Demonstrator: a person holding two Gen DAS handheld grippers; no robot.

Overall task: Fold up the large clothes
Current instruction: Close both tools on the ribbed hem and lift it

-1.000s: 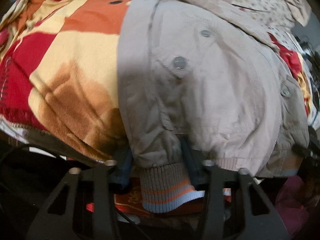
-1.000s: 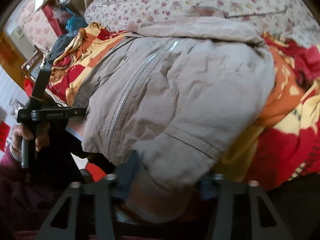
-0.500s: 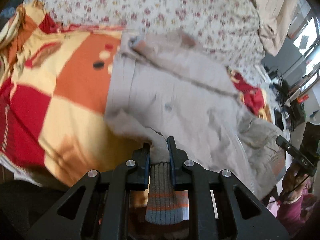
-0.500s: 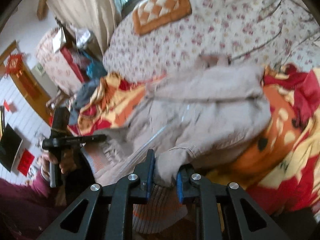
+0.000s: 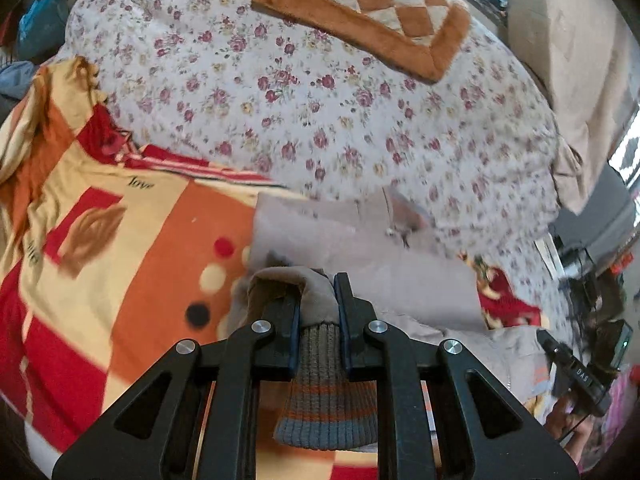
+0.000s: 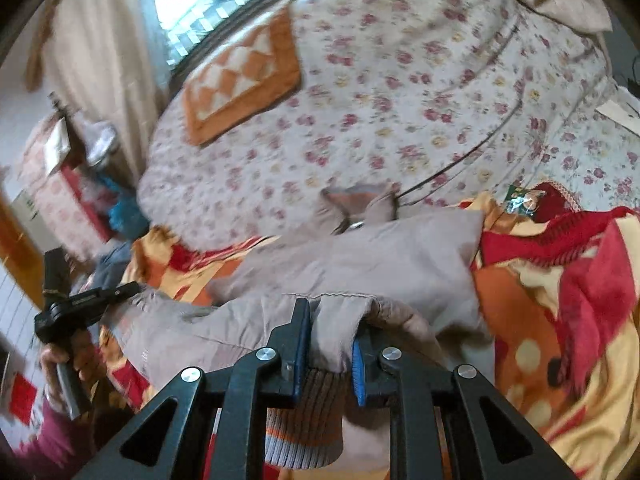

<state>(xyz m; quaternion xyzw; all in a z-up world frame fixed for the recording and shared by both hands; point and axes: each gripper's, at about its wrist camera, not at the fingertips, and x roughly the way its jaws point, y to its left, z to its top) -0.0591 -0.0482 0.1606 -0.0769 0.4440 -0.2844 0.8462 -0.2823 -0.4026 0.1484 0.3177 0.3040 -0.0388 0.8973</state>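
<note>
A beige jacket [image 5: 368, 256] lies on a red, orange and cream blanket [image 5: 120, 240], its collar toward the floral quilt. My left gripper [image 5: 318, 300] is shut on the jacket's hem, just above its ribbed striped band [image 5: 326, 396], and holds it lifted over the jacket body. My right gripper [image 6: 330, 340] is shut on the other hem corner of the jacket [image 6: 360, 264], with the ribbed band [image 6: 308, 416] hanging below the jaws. The left gripper also shows in the right wrist view [image 6: 80, 304] at the left edge.
A floral quilt [image 5: 320, 100] covers the bed behind the jacket, with an orange checkered cushion [image 5: 372, 12] on it. The blanket [image 6: 560, 320] bunches up at the right. A curtain [image 6: 100, 52] and window are beyond the bed. Cluttered furniture stands at the far left.
Both grippers closed on the jacket's hem and lifted it up and forward toward the collar. The jacket's lower half has risen off the blanket and the view now takes in the quilt and cushion.
</note>
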